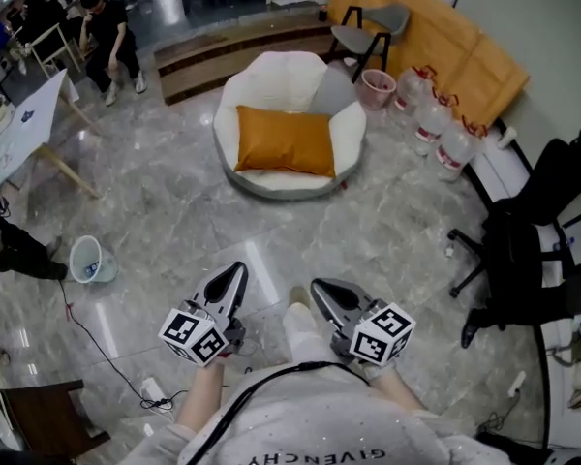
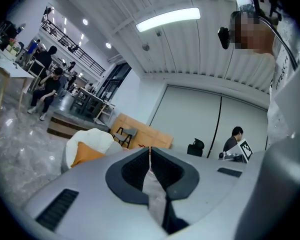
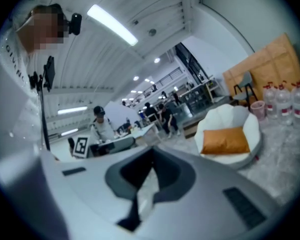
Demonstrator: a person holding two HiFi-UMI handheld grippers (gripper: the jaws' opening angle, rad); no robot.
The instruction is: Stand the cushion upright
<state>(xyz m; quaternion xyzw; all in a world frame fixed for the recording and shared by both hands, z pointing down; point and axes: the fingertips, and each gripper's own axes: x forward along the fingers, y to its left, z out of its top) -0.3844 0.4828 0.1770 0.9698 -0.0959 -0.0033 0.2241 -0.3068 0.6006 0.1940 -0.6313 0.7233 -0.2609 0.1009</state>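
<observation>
**Both grippers shut, cushion across the floor on the armchair**

Head view: the left gripper (image 1: 239, 269) and right gripper (image 1: 318, 285) are held side by side low in the picture, each with its jaws together and nothing in them. A stretch of marble floor (image 1: 174, 201) lies between them and the round white armchair (image 1: 240, 85). One orange cushion (image 1: 284, 140) lies on its seat, and one grey cushion (image 1: 334, 93) leans at the back just behind it. Right of the armchair stand one pink bin (image 1: 376, 87) and three water bottles (image 1: 433, 119) in a row. One grey chair (image 1: 368, 29) stands against a tan board (image 1: 445, 42). A black office chair (image 1: 523, 250) is at the right edge, and one small bucket (image 1: 87, 260) and a black cable (image 1: 107, 356) are on the floor at the left. A seated person (image 1: 107, 32) is far off at the top left.

Left gripper view: the jaws meet at the tips, with nothing between them. The orange cushion (image 2: 85, 154) and armchair (image 2: 92, 136) show to their left, well apart. One person (image 2: 234, 139) sits at the right.

Right gripper view: the jaws are closed and empty. The orange cushion (image 3: 225, 140) rests in the armchair (image 3: 252, 129) at the right, with the three bottles (image 3: 285, 101) and the bin (image 3: 258, 109) beyond it.
</observation>
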